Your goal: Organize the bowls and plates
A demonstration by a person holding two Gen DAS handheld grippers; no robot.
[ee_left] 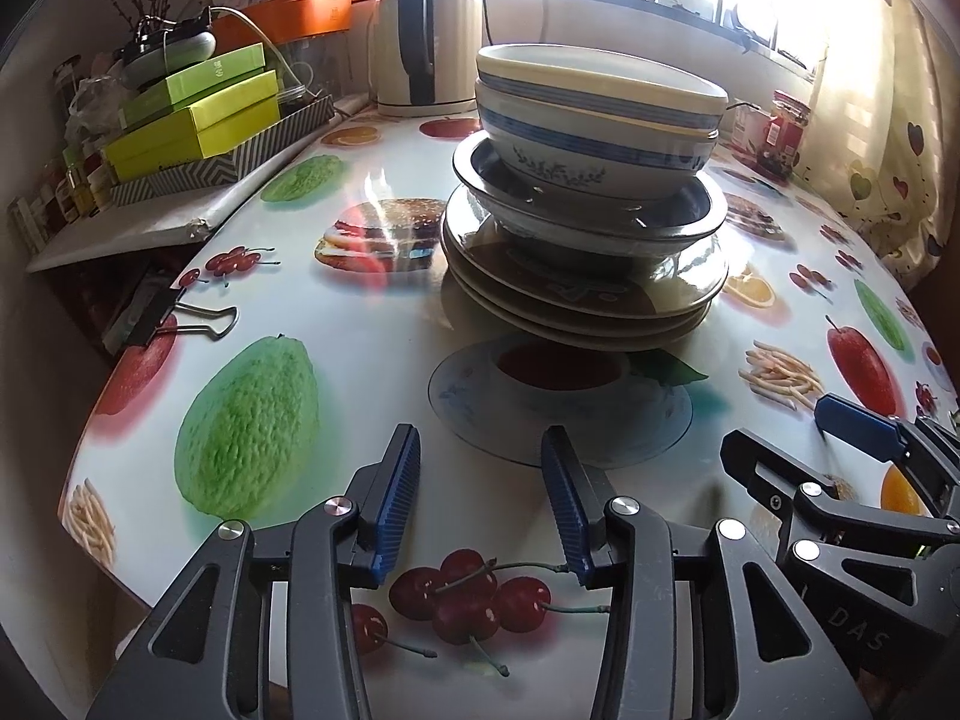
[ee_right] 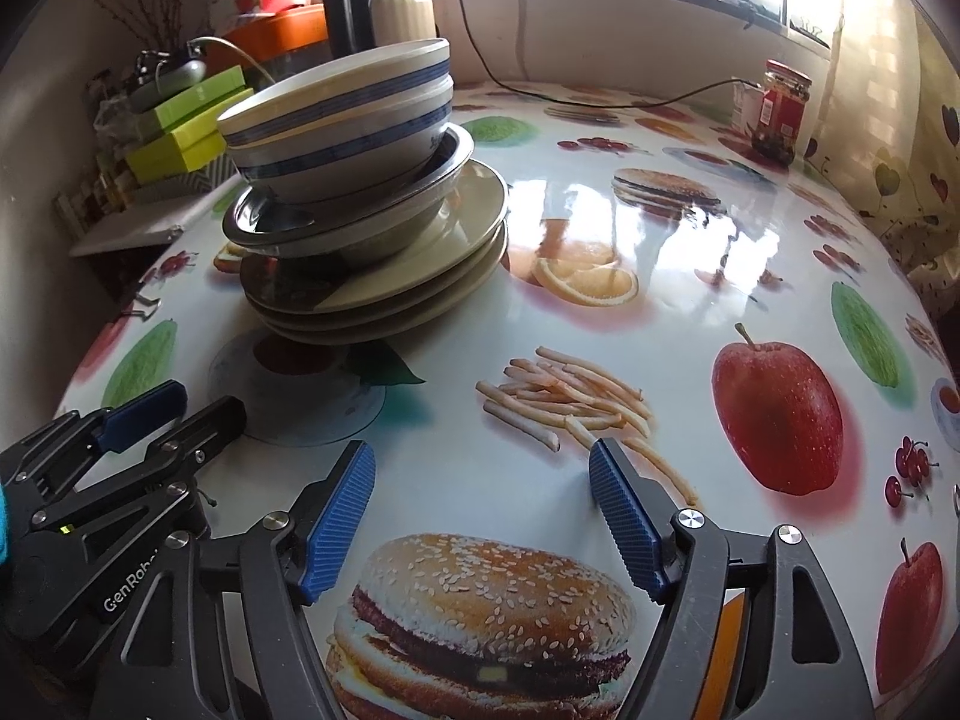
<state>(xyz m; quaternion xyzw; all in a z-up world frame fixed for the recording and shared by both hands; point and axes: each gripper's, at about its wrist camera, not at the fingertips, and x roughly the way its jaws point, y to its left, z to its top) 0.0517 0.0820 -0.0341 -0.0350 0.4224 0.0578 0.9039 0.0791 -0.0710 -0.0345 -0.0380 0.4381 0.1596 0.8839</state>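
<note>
Low over the near table [ee_left: 480, 516] edge, the left gripper [ee_left: 480, 456] and right gripper [ee_right: 483, 468] sit side by side, level, jaws spread and empty. Ahead of the left one, mid-table, the stack stands upright: bowls [ee_left: 594, 120] nested rim-up in a metal dish [ee_left: 678, 228] on plates [ee_left: 576, 306], the bowls leaning slightly.

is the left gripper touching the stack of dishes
Apart. In the left wrist view the open left gripper sits short of the dish stack, with bare tablecloth showing between its fingertips and the bottom plate.
</note>
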